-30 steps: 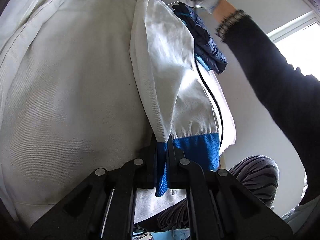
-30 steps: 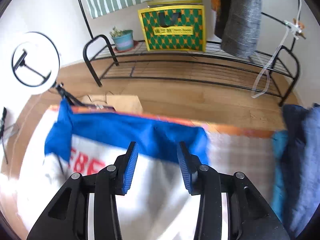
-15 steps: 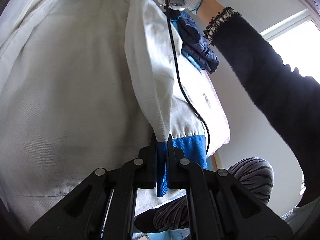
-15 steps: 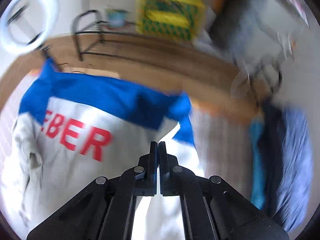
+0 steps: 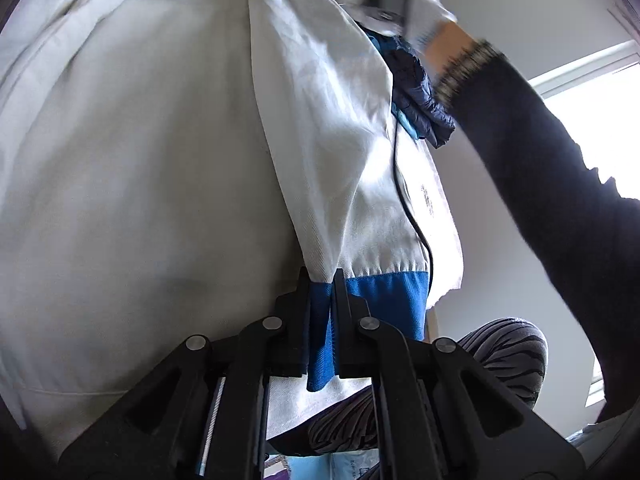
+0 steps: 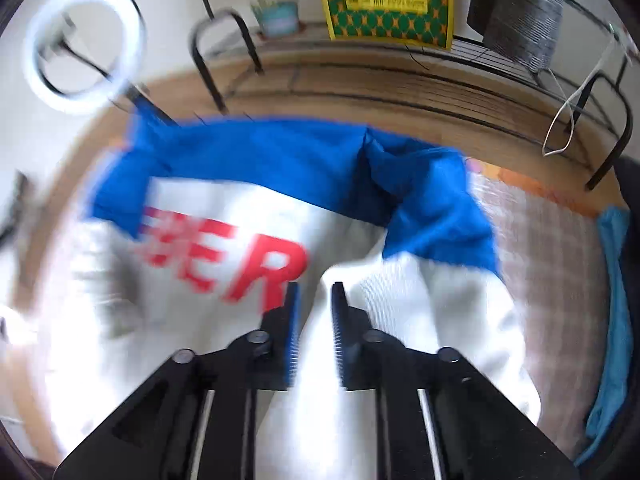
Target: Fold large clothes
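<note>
Most of my view is the white jacket, spread flat with its blue yoke farthest from me; its red lettering is motion-blurred, only "ER" legible. My right tool, jaws just parting, hovers over the cloth, gripping nothing. My left tool is clamped on the blue cuff, partly hidden.
</note>
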Available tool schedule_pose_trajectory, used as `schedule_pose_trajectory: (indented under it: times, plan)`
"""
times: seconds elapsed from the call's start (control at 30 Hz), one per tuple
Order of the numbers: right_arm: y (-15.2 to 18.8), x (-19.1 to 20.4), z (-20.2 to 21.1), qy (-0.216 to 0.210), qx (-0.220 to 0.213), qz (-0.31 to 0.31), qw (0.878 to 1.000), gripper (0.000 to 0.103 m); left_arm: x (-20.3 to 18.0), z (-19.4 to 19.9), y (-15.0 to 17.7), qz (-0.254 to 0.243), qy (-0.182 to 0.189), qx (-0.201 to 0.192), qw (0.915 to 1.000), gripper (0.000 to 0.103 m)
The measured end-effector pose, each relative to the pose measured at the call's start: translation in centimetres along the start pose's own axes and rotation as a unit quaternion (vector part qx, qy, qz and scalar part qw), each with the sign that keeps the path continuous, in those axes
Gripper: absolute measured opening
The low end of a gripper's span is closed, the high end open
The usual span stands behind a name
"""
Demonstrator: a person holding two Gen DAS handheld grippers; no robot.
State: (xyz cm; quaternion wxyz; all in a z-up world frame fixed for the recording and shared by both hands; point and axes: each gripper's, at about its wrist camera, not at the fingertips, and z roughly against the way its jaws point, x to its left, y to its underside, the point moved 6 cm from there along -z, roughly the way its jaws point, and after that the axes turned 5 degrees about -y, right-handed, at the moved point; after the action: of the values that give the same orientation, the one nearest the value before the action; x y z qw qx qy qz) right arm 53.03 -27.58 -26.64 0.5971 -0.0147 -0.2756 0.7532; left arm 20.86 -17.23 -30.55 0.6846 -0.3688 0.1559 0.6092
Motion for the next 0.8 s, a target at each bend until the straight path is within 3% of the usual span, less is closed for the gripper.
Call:
schedule_pose_trajectory:
  times: [0.07, 0.3, 0.37, 0.4, 0.43, 0.57, 0.63, 0.73, 0.77, 0.8]
  plan:
    - [1.5, -0.3, 5.0, 0.005, -0.037, -0.004, 0.999, 0.031, 0.1, 0.4, 0.0, -0.008, -0.01, -0.003, 0.9999, 0.005]
    - [10.2, -1.6, 19.1, -0.036, -0.085, -0.074, 0.993, 0.037, 0.4, 2.0, 0.2, -0.013, -0.014, -0.003, 0.9998, 0.009]
    - [13.9, -1.7, 22.3, -0.037, -0.096, -0.089, 0.991, 0.037, 0.1, 2.5, 0.1, -0.012, -0.013, -0.008, 0.9998, 0.023]
    - [15.4, -1.7, 23.2, -0.041, -0.096, -0.097, 0.99, 0.037, -0.4, 2.2, 0.2, -0.005, -0.011, -0.011, 0.9999, 0.036]
    - [17.8, -1.7, 24.3, -0.042, -0.093, -0.11, 0.989, 0.037, -0.3, 2.5, 0.1, 0.006, -0.008, -0.014, 0.9999, 0.043]
    - [26.3, -1.0, 25.0, -0.059, -0.057, -0.144, 0.986, 0.037, -0.2, 2.5, 0.0, 0.011, -0.022, -0.022, 0.9994, 0.043]
    - [30.4, 0.1, 24.0, -0.07, -0.037, -0.152, 0.985, 0.037, -0.6, 1.9, -0.1, 0.014, -0.01, -0.017, 0.9997, 0.043]
    - [34.6, 1.2, 22.1, -0.088, -0.012, -0.153, 0.984, 0.037, -1.0, 0.3, -0.3, 0.017, -0.007, 0.001, 0.9998, 0.043]
    - [35.6, 1.6, 21.1, -0.085, -0.003, -0.151, 0.985, 0.038, -0.5, 0.3, -0.1, 0.018, -0.009, 0.006, 0.9998, 0.041]
    - [36.0, 2.0, 20.5, -0.086, -0.001, -0.148, 0.985, 0.038, -0.4, 0.0, 0.1, 0.019, -0.01, 0.011, 0.9997, 0.025]
